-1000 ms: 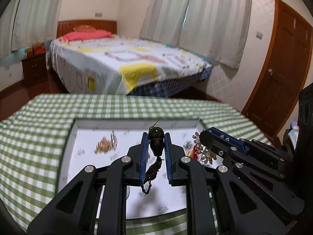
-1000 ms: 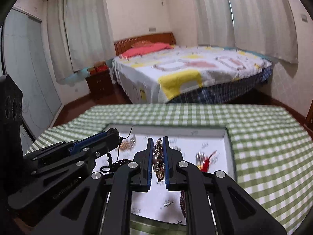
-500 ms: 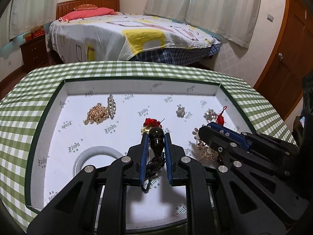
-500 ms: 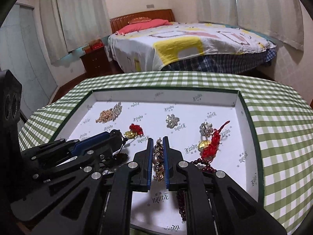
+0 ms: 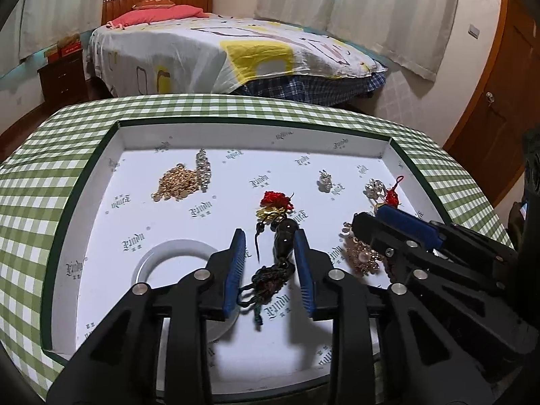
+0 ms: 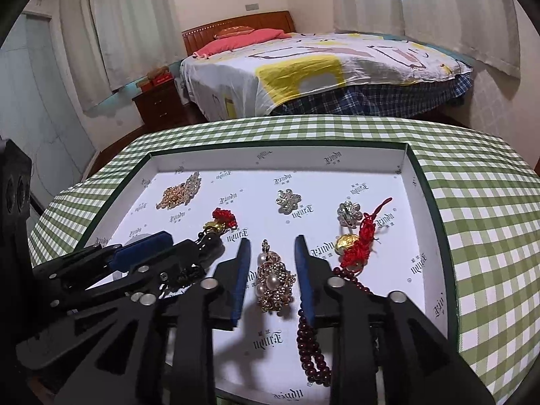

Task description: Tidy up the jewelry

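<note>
On the left, the left gripper (image 5: 270,253) has just been opening; its jaws stand apart around the dark gourd pendant (image 5: 283,239), lying lengthwise between them on the white tray (image 5: 101,236). Right of it, the right gripper (image 6: 271,263) has likewise spread, the pearl brooch (image 6: 275,280) freed between its jaws, where a second ago both pieces were pinched and carried above the tray.

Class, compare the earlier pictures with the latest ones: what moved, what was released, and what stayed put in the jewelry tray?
Both grippers came down to the white tray. The left gripper has just been opening its jaws, releasing the dark gourd pendant with tassel; the right gripper likewise let go of the gold pearl brooch. Both pieces now lie loose between the jaws. The gold chain pile and other pieces stayed put.
</note>
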